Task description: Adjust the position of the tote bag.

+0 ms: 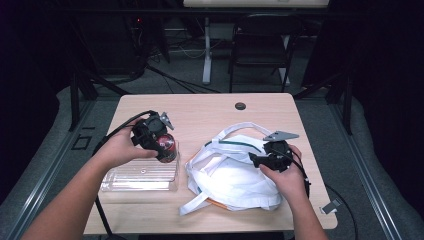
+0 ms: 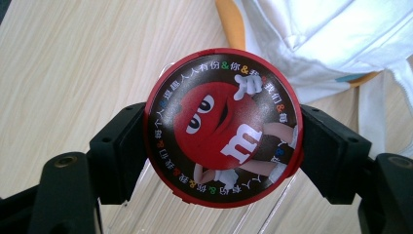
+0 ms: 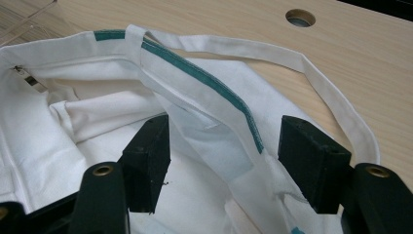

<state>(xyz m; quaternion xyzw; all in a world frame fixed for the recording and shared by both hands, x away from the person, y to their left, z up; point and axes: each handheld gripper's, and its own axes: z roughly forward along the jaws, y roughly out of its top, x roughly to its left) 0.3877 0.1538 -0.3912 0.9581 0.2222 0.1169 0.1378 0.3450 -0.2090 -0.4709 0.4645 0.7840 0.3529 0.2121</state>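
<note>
My left gripper (image 1: 159, 145) is shut on a round red M&M's tin (image 1: 169, 147), holding it just above the right end of a clear plastic box (image 1: 140, 177). In the left gripper view the tin's lid (image 2: 224, 129) faces the camera, clamped by its sides between both black jaws. A white cloth tote bag (image 1: 235, 177) with green trim lies crumpled at centre right. My right gripper (image 1: 256, 159) is open at the bag's right rim. In the right gripper view the green-edged rim (image 3: 214, 92) runs between the spread jaws, and neither pad presses it.
The wooden table (image 1: 200, 107) has a round cable hole (image 1: 240, 106) near its far edge. The bag's loop handle (image 3: 311, 68) lies on the wood beyond my right gripper. An orange strip (image 2: 231, 22) shows under the bag. A folding chair (image 1: 260, 45) stands behind the table.
</note>
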